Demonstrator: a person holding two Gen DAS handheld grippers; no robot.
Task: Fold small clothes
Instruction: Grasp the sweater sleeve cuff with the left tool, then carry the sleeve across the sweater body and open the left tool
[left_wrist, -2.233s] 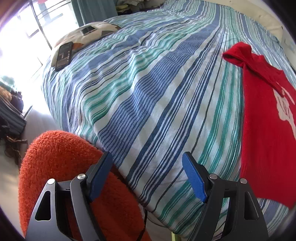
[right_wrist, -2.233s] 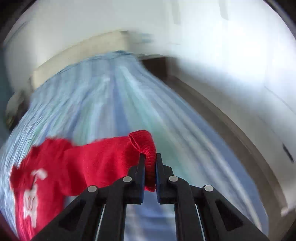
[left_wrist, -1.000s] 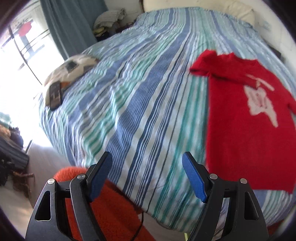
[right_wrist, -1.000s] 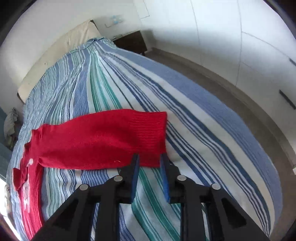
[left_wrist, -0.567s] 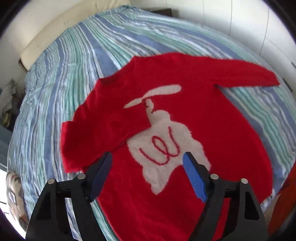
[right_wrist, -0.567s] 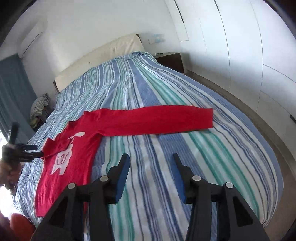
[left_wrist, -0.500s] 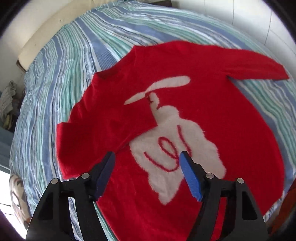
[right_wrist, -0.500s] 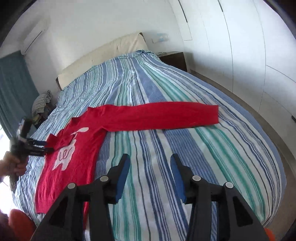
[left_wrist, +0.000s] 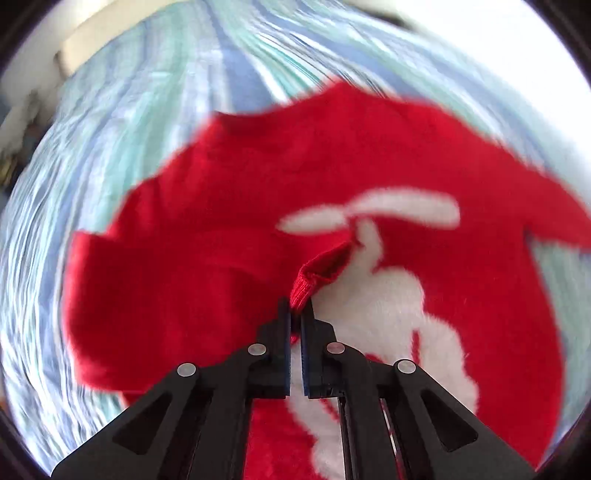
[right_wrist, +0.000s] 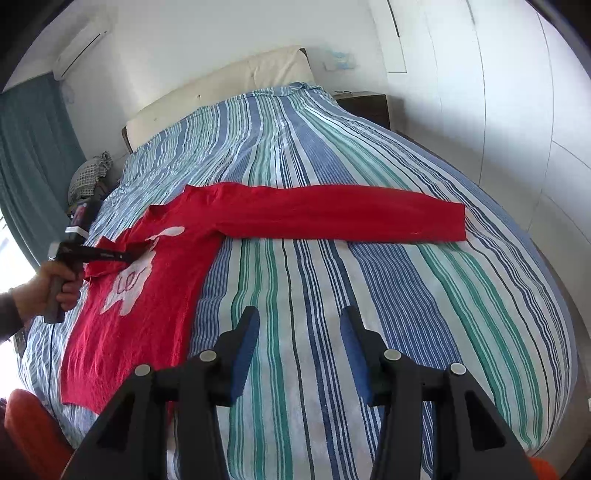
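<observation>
**Red sweater, one sleeve pinched**

Red wool covers the left side of the striped bed (right_wrist: 369, 295). There the left gripper (left_wrist: 295, 317) is squeezed tight on the cuff (left_wrist: 314, 273) of the sweater (right_wrist: 147, 295), over the white picture. The other sleeve (right_wrist: 332, 218) lies long and flat, pointing right. The right gripper (right_wrist: 299, 347) hangs above the stripes, fingers apart, holding nothing. It is nearer that long sleeve. No boxes or baskets show.

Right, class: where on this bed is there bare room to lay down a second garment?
The striped bedspread is bare between the outstretched sleeve and the right gripper, and between the sleeve and the headboard. It is crowded on the window side: the red sweater lies there, with the left gripper shut on its other cuff.
</observation>
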